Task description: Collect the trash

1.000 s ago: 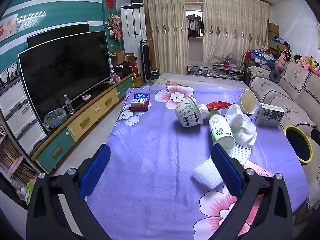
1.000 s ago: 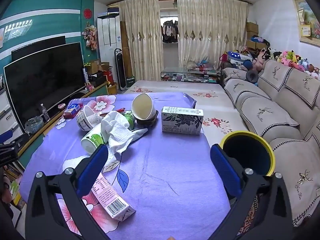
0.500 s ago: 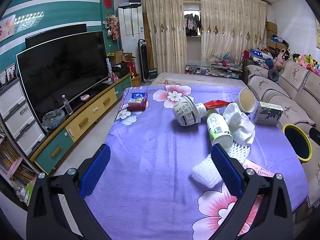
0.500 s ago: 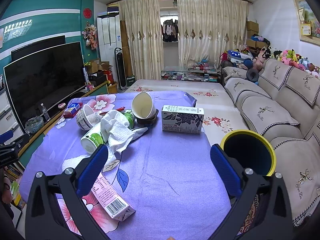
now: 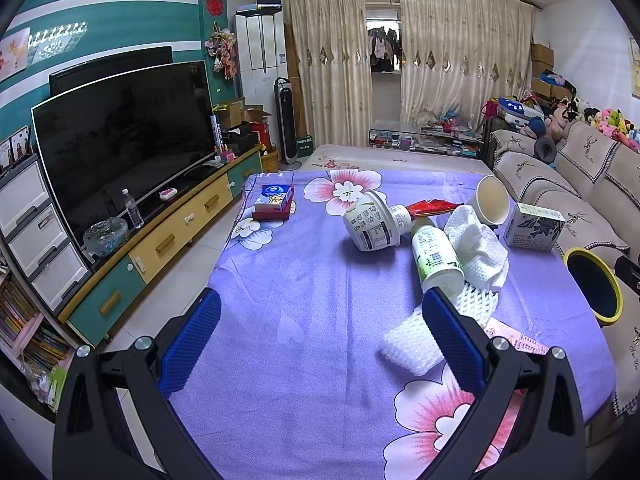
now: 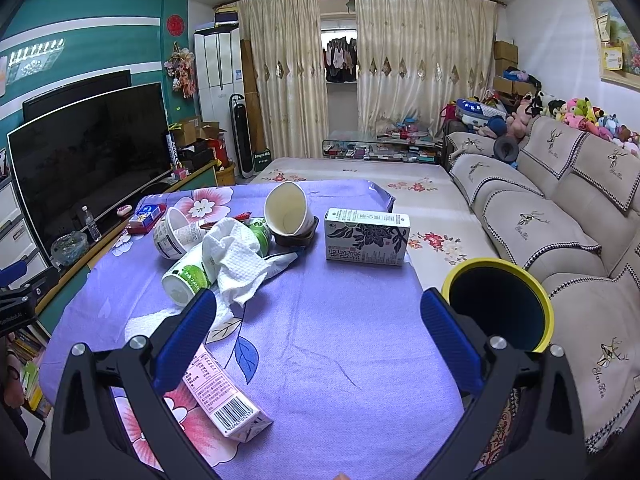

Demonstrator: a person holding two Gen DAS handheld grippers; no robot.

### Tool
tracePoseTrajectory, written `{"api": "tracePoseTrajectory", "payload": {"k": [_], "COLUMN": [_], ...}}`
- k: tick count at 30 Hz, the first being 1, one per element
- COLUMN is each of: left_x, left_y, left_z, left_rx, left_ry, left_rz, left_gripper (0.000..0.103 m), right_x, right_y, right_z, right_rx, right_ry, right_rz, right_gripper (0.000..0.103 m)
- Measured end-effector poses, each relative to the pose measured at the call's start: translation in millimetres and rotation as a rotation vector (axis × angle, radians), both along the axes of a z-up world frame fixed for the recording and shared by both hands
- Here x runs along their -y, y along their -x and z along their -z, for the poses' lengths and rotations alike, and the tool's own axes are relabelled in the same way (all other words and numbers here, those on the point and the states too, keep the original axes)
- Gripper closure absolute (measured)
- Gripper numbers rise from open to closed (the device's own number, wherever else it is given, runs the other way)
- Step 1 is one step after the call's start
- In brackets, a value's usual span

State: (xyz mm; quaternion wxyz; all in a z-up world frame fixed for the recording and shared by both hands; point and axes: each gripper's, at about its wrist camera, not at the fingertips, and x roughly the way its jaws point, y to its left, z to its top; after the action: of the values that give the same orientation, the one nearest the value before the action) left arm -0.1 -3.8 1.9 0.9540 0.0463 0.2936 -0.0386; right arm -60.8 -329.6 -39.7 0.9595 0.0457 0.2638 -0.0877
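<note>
Both grippers hang above the purple floral tablecloth (image 6: 340,340), jaws spread wide, holding nothing: left gripper (image 5: 320,344), right gripper (image 6: 320,340). The trash lies clustered mid-table: a white tub (image 5: 370,224) on its side, a green-labelled bottle (image 5: 436,256) partly under a crumpled tissue (image 6: 236,256), and white foam netting (image 5: 416,344) half hidden behind the left gripper's finger. A pink carton (image 6: 224,396) is partly covered by the right gripper's frame. The yellow-rimmed bin (image 6: 500,304) stands off the table's sofa-side edge, its interior too dark to read.

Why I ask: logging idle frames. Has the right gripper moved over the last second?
No. The right gripper shows no real shift: the yellow-rimmed bin and the sofa keep their places in its view.
</note>
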Motion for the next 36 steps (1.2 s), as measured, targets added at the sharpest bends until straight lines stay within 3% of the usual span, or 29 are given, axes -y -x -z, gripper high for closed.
{"api": "tracePoseTrajectory", "payload": {"k": [36], "left_x": [1.0], "left_y": [4.0], "left_z": [-0.9], "left_rx": [0.001], "left_ry": [0.006], "left_rz": [0.011], "left_gripper": [0.004], "right_x": [-1.2], "right_y": [-1.4], "right_z": [1.8], "right_rx": [-0.006], "right_ry": [-0.001], "right_rz": [-0.002], "right_gripper": [0.006]}}
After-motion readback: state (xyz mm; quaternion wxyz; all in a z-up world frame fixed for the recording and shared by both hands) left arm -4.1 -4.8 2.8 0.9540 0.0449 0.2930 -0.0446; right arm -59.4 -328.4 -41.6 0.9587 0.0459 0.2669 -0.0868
